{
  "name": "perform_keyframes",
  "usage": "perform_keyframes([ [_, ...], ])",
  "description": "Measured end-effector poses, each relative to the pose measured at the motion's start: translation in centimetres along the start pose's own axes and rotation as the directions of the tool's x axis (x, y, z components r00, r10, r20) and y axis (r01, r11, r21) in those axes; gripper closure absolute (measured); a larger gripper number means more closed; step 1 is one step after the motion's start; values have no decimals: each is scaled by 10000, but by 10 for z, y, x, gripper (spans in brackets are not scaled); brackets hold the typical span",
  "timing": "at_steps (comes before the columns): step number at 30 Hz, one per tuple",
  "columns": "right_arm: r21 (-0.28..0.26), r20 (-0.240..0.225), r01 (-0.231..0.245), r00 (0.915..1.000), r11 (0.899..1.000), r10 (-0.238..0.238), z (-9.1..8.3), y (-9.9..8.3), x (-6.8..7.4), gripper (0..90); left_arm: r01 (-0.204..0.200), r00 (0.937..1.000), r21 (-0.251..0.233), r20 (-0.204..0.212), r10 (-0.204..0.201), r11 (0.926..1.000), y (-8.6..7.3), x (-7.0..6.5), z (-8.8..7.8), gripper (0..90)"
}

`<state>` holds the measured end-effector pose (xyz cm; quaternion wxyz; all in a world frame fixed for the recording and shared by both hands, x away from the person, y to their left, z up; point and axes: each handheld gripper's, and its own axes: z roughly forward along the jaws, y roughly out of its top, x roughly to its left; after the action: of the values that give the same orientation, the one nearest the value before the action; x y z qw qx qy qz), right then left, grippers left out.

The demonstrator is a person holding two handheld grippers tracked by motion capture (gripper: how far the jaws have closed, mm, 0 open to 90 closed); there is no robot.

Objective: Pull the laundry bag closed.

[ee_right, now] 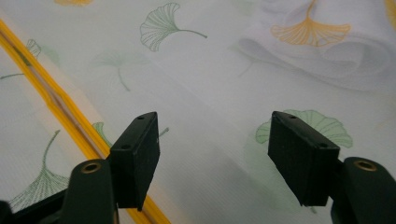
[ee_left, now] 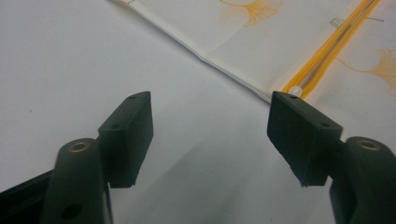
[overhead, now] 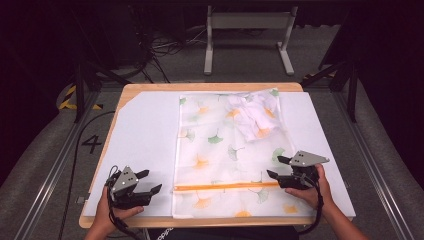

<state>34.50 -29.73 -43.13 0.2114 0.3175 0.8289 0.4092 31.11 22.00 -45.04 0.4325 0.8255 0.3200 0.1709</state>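
The mesh laundry bag (overhead: 225, 155) lies flat on the white board (overhead: 145, 135), its orange zipper (overhead: 227, 186) running straight across from nine o'clock to three o'clock near the person's edge. The right gripper (overhead: 278, 167) hovers over the zipper's three o'clock end, jaws spread with nothing between them. The left gripper (overhead: 148, 181) is also spread and empty on bare board, with the zipper's white end (ee_left: 294, 89) at about one o'clock from its jaws, so each hand is nearest its own end.

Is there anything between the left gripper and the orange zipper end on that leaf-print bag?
Nothing visible: the left gripper, open, faces the zipper end across bare white table cover.
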Motion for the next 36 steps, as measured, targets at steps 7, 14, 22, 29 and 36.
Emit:
perform_keyframes([
  [7,78,-4,311,9995,9995,-311,3,7,5,382,-231,9989,-77,403,234,9997,-1,-3,-3,508],
  [14,-10,-216,543,9983,9985,-543,7,15,14,454,-436,9985,-63,317,438,9990,-2,-7,-8,702],
  [22,-88,-331,737,9967,9972,-740,9,16,17,477,-433,9987,-1,268,433,9991,1,-10,-7,569],
  [29,-106,-484,1097,9927,9939,-1100,11,25,23,527,-822,9954,80,498,817,9966,2,-14,-6,656],
  [36,-8,-744,1159,9905,9933,-1156,20,36,31,643,-1540,9840,308,956,1504,9876,7,-27,-6,900],
])
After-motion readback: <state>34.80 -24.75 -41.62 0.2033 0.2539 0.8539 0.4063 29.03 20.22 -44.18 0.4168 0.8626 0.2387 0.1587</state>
